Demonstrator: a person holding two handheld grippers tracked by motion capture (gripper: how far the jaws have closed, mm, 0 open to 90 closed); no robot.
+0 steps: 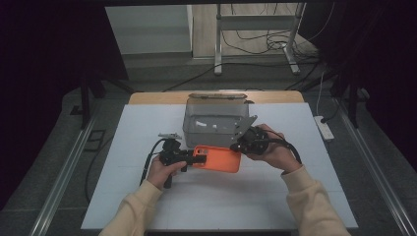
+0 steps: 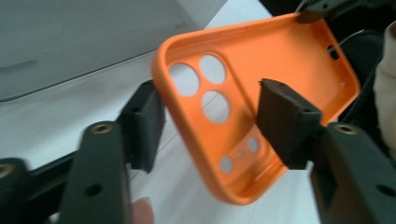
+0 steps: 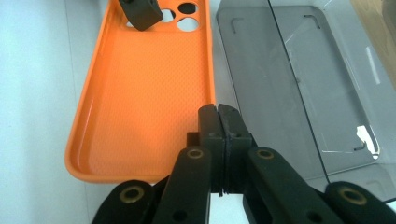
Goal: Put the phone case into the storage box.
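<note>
Phone case (image 1: 219, 159), orange, empty, held up off the white table (image 1: 123, 196) at centre of the high view, just in front of the clear plastic box (image 1: 215, 118); inner side faces up, camera holes toward the left gripper.

Right gripper (image 3: 218, 122): jaws pressed together on the case's long rim near its plain end, lower middle of the right gripper view; grip looks firm. Left gripper (image 2: 210, 126): jaws wide apart, straddling the camera-hole end; one pad sits close against the outer rim at left of centre, the other stands off over the inside face; nothing clamped.

Step in hand, as I read it: hand-over or two-point hold of the case, right gripper carrying, left coming in to take the far end.

Next move calls for: closing the left jaws squarely across the rim, not over the holes; right grip kept until the left bites. Case is soft and may flex or twist if pinched off-centre.
</note>
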